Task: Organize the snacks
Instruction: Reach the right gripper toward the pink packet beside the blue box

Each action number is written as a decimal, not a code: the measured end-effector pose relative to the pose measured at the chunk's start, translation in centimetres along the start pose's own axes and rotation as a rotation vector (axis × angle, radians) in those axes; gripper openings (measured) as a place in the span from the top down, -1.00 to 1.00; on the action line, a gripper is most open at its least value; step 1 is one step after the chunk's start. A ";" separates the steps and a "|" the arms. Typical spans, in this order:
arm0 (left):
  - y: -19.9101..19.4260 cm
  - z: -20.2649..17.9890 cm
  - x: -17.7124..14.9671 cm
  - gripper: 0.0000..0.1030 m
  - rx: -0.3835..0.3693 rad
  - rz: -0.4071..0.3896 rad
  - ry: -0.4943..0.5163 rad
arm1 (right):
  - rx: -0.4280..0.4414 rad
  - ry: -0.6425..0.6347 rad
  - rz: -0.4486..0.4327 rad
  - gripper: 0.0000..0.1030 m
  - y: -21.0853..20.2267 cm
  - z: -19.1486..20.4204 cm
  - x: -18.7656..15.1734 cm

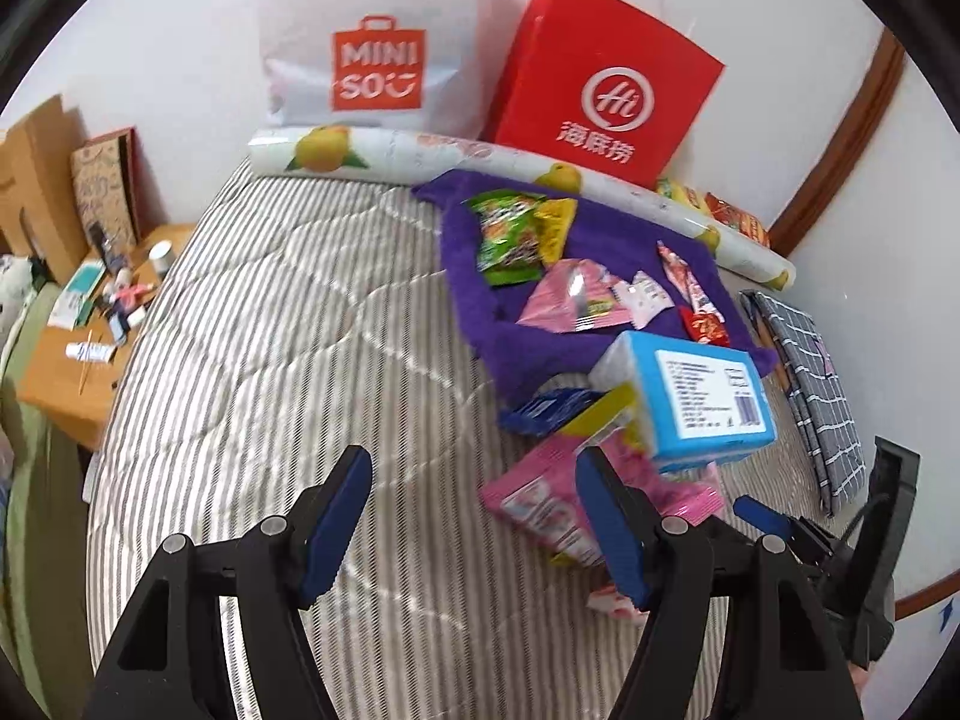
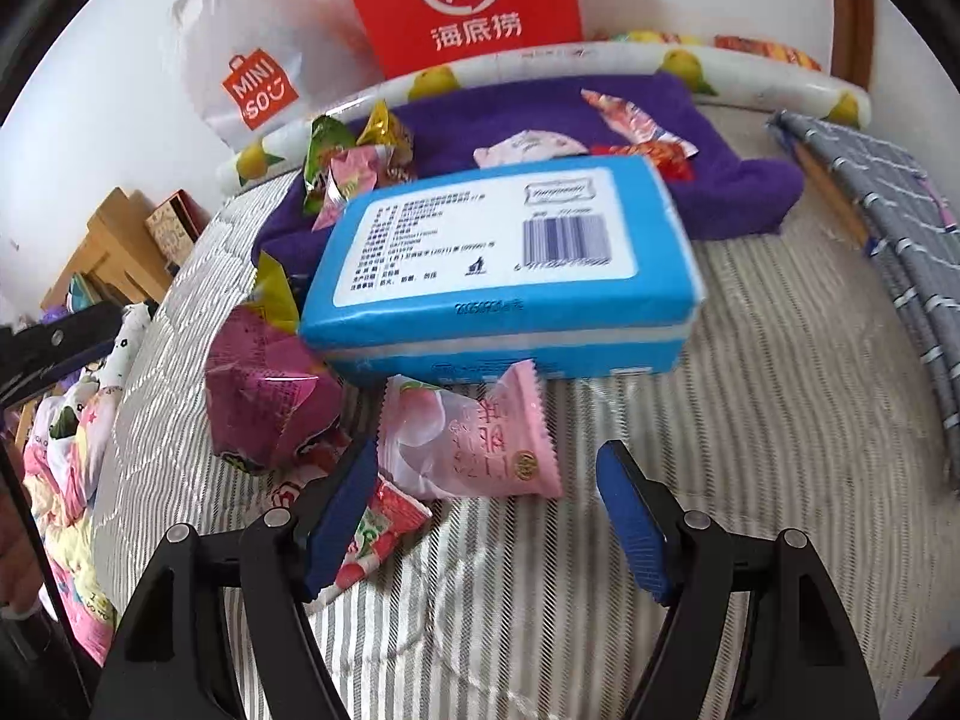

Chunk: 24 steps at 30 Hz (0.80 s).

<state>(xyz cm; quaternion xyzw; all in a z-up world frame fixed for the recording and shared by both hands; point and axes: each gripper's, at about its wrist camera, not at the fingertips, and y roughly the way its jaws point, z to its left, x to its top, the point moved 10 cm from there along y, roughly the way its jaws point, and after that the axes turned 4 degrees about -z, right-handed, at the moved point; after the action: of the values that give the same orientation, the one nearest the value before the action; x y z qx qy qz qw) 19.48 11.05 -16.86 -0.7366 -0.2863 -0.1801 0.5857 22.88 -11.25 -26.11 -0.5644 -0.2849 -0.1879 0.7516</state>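
Surface: striped bedcover (image 1: 252, 360) lying under scattered snacks.
Left gripper (image 1: 474, 525): tilting downward, jaws apart, gripping nothing.
Right gripper (image 2: 489, 510): angling downward toward pink snack packet (image 2: 474, 438), jaws apart, gripping nothing.

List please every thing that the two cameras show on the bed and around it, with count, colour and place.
tissue pack: one, blue, on snacks by towel edge
towel: one, purple, on bed
snack packets: many, mixed colours, on towel and bed
pale pink packet: one, before right gripper
paper bag: one, red, at wall
plastic bag: one, white, at wall
roll: one, white, fruit print, by bags
checked cloth: one, grey, bed's right
left gripper: open, empty, blue fingers
right gripper: open, empty
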 end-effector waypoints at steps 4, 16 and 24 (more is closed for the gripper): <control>0.1 1.4 -0.5 -0.33 0.004 0.006 -0.027 | 0.008 -0.014 0.021 -0.45 1.1 0.7 -0.3; 0.8 2.3 -2.0 -0.33 0.002 0.034 -0.062 | -0.063 -0.073 0.007 -0.53 2.8 1.5 -0.2; 0.4 1.7 -2.3 -0.33 0.003 0.030 -0.048 | -0.063 -0.112 -0.014 -0.29 2.6 1.3 -0.1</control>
<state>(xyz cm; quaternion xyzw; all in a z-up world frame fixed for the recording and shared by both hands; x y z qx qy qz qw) 17.85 12.20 -18.97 -0.7442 -0.2893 -0.1531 0.5823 24.09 -9.25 -27.86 -0.5954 -0.3247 -0.1700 0.7150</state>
